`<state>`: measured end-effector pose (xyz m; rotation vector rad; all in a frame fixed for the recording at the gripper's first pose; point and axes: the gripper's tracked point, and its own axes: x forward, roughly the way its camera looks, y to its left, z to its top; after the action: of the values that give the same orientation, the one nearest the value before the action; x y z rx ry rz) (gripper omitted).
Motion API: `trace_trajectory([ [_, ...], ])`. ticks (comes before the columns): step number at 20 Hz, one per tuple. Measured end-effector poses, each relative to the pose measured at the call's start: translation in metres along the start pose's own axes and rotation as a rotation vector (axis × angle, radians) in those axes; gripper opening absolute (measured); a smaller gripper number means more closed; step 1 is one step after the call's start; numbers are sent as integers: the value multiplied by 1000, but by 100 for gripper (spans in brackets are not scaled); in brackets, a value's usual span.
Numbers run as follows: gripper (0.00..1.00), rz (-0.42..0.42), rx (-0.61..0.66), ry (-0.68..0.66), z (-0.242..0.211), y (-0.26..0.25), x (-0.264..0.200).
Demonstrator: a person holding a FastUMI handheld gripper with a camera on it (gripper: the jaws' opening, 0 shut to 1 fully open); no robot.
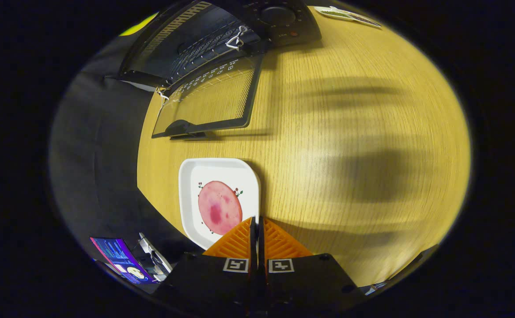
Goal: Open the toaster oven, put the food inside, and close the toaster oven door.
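A black toaster oven stands at the far side of the wooden table, its glass door folded down flat onto the table and its wire rack showing inside. A white square plate carrying a round pink slice of food lies just ahead of my fingers, a little to their left. My gripper hovers above the plate's near right corner with its fingers pressed together and nothing between them.
The oven's control panel with a dial sits to the right of its cavity. A flat card lies at the far right of the table. The table's left edge drops to dark floor, where a lit screen stands.
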<state>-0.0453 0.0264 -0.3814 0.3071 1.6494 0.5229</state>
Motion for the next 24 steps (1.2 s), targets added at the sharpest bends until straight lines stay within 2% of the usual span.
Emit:
trace_trajectory([
  [4,2,-6,-23,-42,-2,4,-4],
  [8,2,34,-11,-74,-5,22,-10],
  [15,2,118,87,-167,-10,70,-22],
  [24,2,162,265,-351,-14,128,-19],
])
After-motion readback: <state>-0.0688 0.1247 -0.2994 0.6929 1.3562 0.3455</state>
